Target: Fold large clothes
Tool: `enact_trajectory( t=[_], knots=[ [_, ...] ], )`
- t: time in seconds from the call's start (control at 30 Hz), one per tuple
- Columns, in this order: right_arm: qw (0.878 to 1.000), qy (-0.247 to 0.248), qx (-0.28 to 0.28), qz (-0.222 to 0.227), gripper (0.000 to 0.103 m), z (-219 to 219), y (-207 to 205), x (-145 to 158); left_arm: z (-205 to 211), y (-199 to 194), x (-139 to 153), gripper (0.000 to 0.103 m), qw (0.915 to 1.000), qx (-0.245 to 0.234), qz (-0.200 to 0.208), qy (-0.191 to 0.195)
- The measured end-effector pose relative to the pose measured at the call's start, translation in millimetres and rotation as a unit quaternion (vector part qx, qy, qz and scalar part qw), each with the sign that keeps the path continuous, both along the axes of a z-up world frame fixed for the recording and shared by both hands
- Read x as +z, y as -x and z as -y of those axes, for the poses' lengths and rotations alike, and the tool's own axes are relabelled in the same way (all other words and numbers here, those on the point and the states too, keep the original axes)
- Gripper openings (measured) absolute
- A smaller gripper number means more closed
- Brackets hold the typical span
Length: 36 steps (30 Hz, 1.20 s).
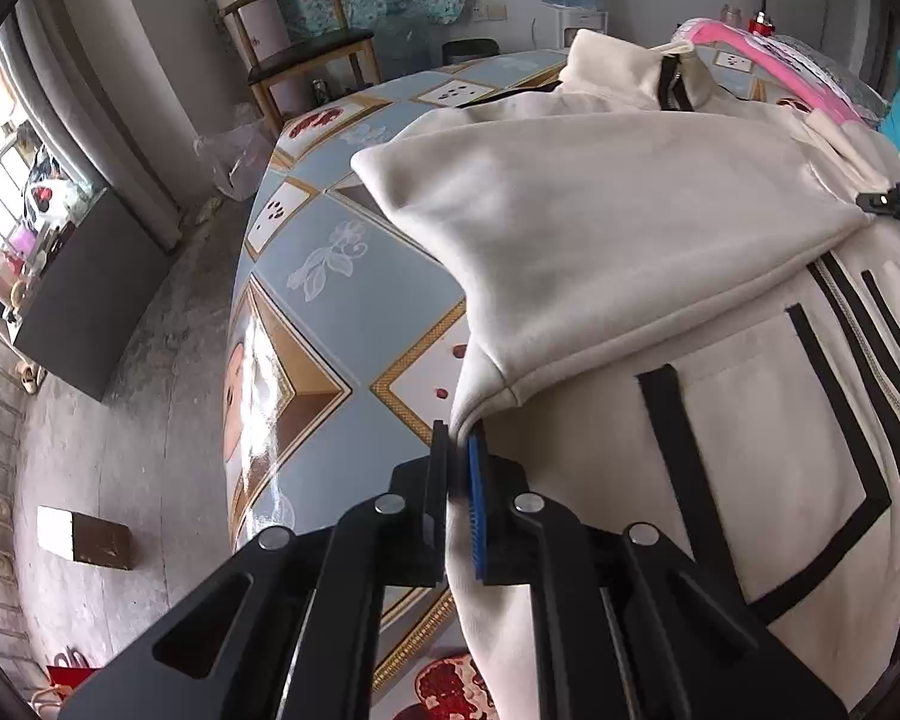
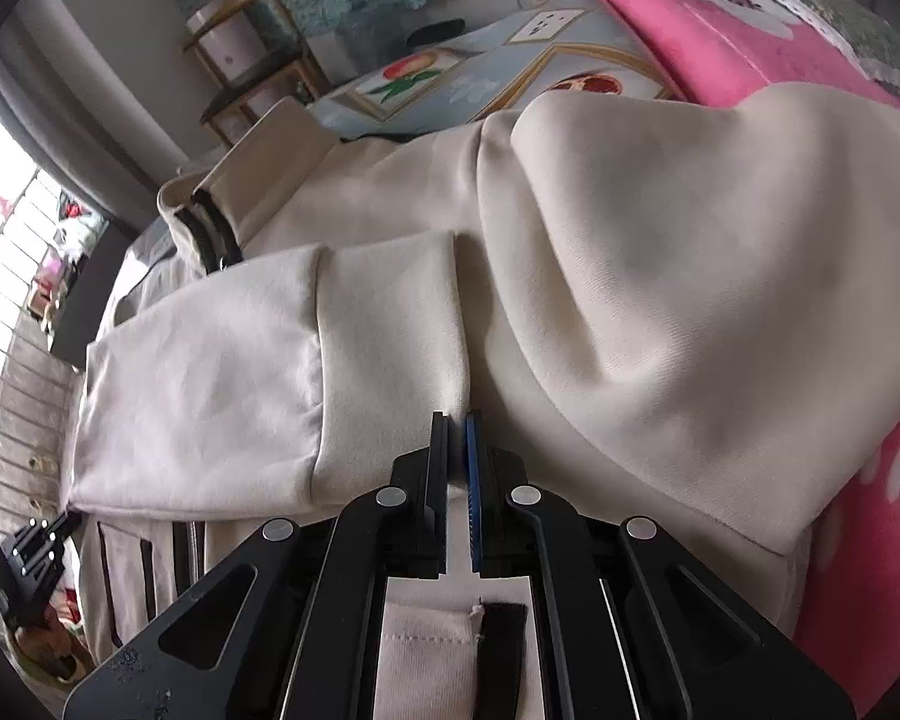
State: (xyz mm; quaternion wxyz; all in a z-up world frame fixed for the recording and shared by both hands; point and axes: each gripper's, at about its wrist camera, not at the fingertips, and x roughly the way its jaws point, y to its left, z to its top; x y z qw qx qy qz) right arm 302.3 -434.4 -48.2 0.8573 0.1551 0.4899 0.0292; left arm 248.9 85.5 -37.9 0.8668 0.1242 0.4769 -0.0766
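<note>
A large cream zip jacket (image 1: 660, 252) with black stripes lies on a table covered by a blue patterned cloth (image 1: 354, 276). One sleeve (image 1: 570, 198) is folded across its front. My left gripper (image 1: 457, 435) is shut on the jacket's side edge, just under the sleeve's cuff. In the right wrist view the jacket (image 2: 630, 276) fills the middle, its collar (image 2: 252, 180) at the upper left. My right gripper (image 2: 457, 420) is shut on a crease of cream fabric between the folded sleeve (image 2: 210, 372) and the body. The left gripper (image 2: 36, 540) shows at the lower left there.
A pink blanket (image 2: 720, 42) lies on the table beyond and to the right of the jacket. A wooden chair (image 1: 297, 42) stands past the table's far edge. On the floor to the left are a dark cabinet (image 1: 90, 300) and a small box (image 1: 84, 540).
</note>
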Motion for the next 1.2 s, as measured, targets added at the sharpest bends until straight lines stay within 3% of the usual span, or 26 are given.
enact_trajectory(
  t=[0.23, 0.37, 0.6, 0.7, 0.77, 0.87, 1.03, 1.2],
  knots=[
    [0.999, 0.033, -0.007, 0.033, 0.005, -10, 14, 16, -6, 6, 12, 0.007, 0.9994, -0.008, 0.001, 0.034],
    [0.997, 0.051, -0.011, 0.048, 0.005, -16, 21, 18, -7, 0, 4, 0.007, 0.9993, -0.005, -0.007, 0.037],
    [0.998, 0.059, -0.014, 0.027, 0.006, -14, 18, -1, -9, 6, 7, 0.009, 0.9984, 0.001, -0.014, 0.055],
    [0.998, 0.054, -0.017, 0.020, 0.014, -12, 20, 4, -15, 14, 15, 0.017, 0.9968, 0.007, -0.025, 0.075],
    [0.997, 0.061, -0.017, 0.032, 0.032, -14, 25, 19, -21, 20, 27, 0.026, 0.9953, 0.011, -0.022, 0.093],
    [0.995, 0.077, 0.004, 0.058, 0.050, -28, 29, 38, -23, 23, 44, 0.041, 0.9945, 0.008, -0.004, 0.104],
    [0.988, 0.129, 0.059, 0.063, 0.056, -71, 13, 37, -6, -2, 62, 0.055, 0.9953, 0.009, 0.005, 0.096],
    [0.979, 0.182, 0.088, 0.019, 0.058, -95, -5, -4, 23, -37, 52, 0.064, 0.9945, 0.016, -0.009, 0.103]
  ],
)
